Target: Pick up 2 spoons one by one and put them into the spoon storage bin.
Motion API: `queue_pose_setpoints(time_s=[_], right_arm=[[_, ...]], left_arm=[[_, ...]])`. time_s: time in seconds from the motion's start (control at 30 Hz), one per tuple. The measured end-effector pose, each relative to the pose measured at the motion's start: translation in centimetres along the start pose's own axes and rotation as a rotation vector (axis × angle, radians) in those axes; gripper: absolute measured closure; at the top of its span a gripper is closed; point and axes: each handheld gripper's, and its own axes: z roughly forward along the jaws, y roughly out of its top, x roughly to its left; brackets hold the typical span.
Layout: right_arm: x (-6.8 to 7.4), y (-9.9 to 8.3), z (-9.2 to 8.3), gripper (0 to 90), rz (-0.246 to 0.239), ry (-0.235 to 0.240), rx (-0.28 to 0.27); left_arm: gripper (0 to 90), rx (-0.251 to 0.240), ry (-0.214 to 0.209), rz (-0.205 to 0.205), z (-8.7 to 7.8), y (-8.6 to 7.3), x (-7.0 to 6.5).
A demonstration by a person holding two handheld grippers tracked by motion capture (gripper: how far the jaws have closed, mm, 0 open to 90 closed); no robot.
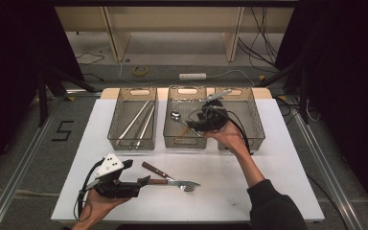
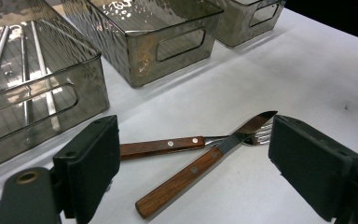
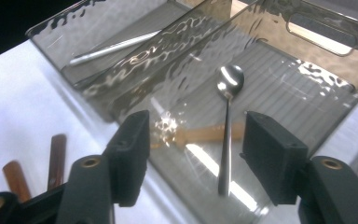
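- Now, the right tool (image 1: 210, 116) hangs over the middle bin (image 1: 168, 125) of three smoked clear bins at the far side of the white surface (image 1: 278, 158); its jaws stand well apart with nothing between them
- Seen from the right gripper view, a metal spoon (image 3: 227, 133) lies on the ribbed floor of that bin, bowl away from the camera, handle running down between the two open pads; the pads are clear of it, no contact
- Beneath the spoon a wooden handle (image 3: 200, 134) lies crosswise in the same bin; the spoon's stem crosses over it
- Meanwhile, the left tool (image 1: 141, 182) sits low at the near left of the surface, cradled in the left hand (image 1: 100, 199), grey three-cornered plate on top; jaws wide open and holding nothing
- Right ahead of it lie a knife (image 2: 205, 165) and a fork (image 2: 177, 143), both wood-handled; the knife blade crosses over the fork's neck, and both rest on the surface between the open pads without touching them
- The left bin (image 1: 112, 129) holds long metal rods (image 1: 139, 122) lying lengthwise
- The right bin (image 1: 258, 129) stands just beside the middle one; the right hand covers much of it, so I cannot tell what it holds
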Motion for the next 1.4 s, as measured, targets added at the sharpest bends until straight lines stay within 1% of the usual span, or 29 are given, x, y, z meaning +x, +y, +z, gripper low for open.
queue_pose_setpoints(time_s=[0.03,0.1,0.13,0.2,0.27,0.37,0.5,0.53,0.57,0.6,0.63,0.7,0.77,0.87,0.93,1.03,1.1,1.17,1.23,1.3,1.33,1.37,1.4], right_arm=[[0.2,-0.5,-0.5,40.4,0.0,0.007,-0.012],[0.6,-1.4,-1.5,40.2,0.005,0.023,-0.034],[0.8,-1.9,-1.9,39.9,0.0,0.027,-0.038],[1.2,-2.9,-2.8,39.4,-0.011,0.029,-0.048],[1.4,-3.9,-3.5,38.8,-0.007,0.036,-0.058],[1.7,-5.3,-4.5,38.1,-0.012,0.024,-0.063],[1.7,-7.1,-5.6,36.2,0.005,0.021,-0.076],[1.7,-7.6,-5.8,36.2,0.008,0.018,-0.083],[1.6,-8.0,-6.0,36.2,0.017,0.017,-0.089],[1.5,-8.5,-6.2,36.1,0.027,0.017,-0.094],[1.4,-9.0,-6.4,36.1,0.034,0.015,-0.101],[1.3,-9.9,-6.6,35.5,0.046,0.01,-0.1],[1.3,-10.6,-6.8,35.1,0.053,0.007,-0.101],[1.4,-11.5,-7.2,34.4,0.066,0.002,-0.124],[1.5,-12.0,-7.6,33.8,0.078,0.002,-0.136],[1.7,-12.5,-7.9,33.0,0.088,0.008,-0.153],[1.9,-12.8,-8.0,32.2,0.091,0.007,-0.149],[2.1,-13.1,-8.2,32.3,0.088,0.014,-0.15],[2.4,-13.3,-8.3,32.2,0.088,0.017,-0.151],[2.6,-13.6,-8.4,32.1,0.089,0.024,-0.149],[2.7,-13.8,-8.4,31.8,0.083,0.02,-0.144],[2.7,-13.9,-8.4,31.6,0.083,0.018,-0.143],[2.8,-14.1,-8.4,31.5,0.088,0.021,-0.145]], left_arm=[[16.2,0.005,-0.002,-0.005,0.1,0.0,0.0],[16.2,0.026,-0.007,0.002,0.4,0.1,-0.1],[16.2,0.036,-0.01,0.007,0.5,0.2,-0.1],[16.2,0.051,-0.017,0.002,0.7,0.4,-0.2],[16.2,0.067,-0.022,0.008,0.8,0.6,-0.2],[16.2,0.103,-0.033,0.019,1.3,0.8,-0.2],[16.3,0.165,-0.04,0.047,2.3,1.2,0.0],[16.3,0.182,-0.037,0.063,2.5,1.2,0.1],[16.5,0.196,-0.024,0.08,2.8,1.3,0.1],[16.7,0.207,-0.019,0.089,2.9,1.4,0.2],[16.9,0.216,-0.026,0.091,3.1,1.5,0.3],[18.3,0.241,-0.042,0.11,3.4,1.8,0.4],[18.4,0.27,-0.038,0.122,3.8,2.1,0.5],[18.4,0.302,-0.046,0.133,4.3,2.4,0.5],[18.2,0.321,-0.036,0.156,4.6,2.6,0.4],[18.2,0.363,-0.05,0.175,5.0,2.9,0.2],[18.3,0.387,-0.049,0.188,5.3,3.0,0.1],[18.3,0.422,-0.058,0.2,5.6,3.2,0.0],[18.4,0.449,-0.055,0.211,5.8,3.2,0.0],[19.1,0.467,-0.061,0.22,6.1,3.3,-0.1],[19.4,0.484,-0.061,0.234,6.2,3.3,-0.1],[19.7,0.493,-0.059,0.234,6.3,3.3,-0.2],[20.0,0.511,-0.06,0.246,6.4,3.4,-0.2]])
